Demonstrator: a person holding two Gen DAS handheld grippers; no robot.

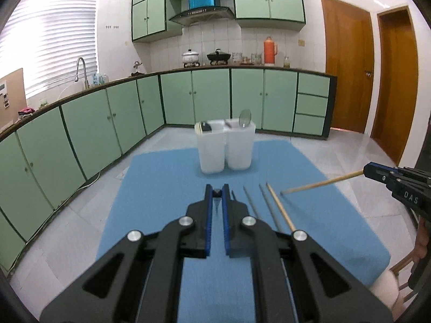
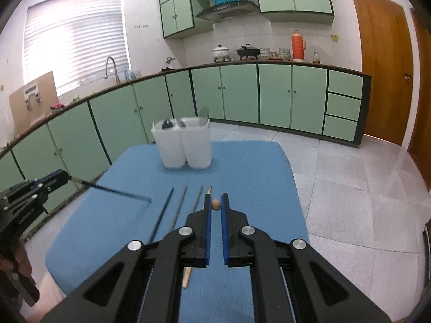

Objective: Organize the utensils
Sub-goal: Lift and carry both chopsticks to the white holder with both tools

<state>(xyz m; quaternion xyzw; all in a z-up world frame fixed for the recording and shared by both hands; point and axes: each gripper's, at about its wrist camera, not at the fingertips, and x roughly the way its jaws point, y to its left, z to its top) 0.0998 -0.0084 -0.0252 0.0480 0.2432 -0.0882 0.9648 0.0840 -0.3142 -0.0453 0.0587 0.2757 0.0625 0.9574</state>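
In the left wrist view my left gripper (image 1: 216, 189) is shut on a dark chopstick (image 1: 216, 193), seen end-on between the blue pads. My right gripper (image 1: 368, 170) is shut on a wooden chopstick (image 1: 320, 183) that slants down to the left above the blue mat (image 1: 161, 177). From the right wrist, the wooden chopstick (image 2: 215, 204) shows end-on in my right gripper (image 2: 215, 198). My left gripper (image 2: 64, 175) holds the dark chopstick (image 2: 115, 191) out over the mat. Several more chopsticks (image 2: 180, 207) lie side by side on the mat. Two white containers (image 1: 211, 150) stand behind them.
A spoon (image 1: 245, 118) stands in the right-hand container (image 1: 239, 148), and a dark utensil end shows in the left one. Green floor cabinets (image 1: 80, 134) run along the left and back. Tiled floor (image 2: 350, 188) lies right of the mat. A wooden door (image 2: 382, 67) is far right.
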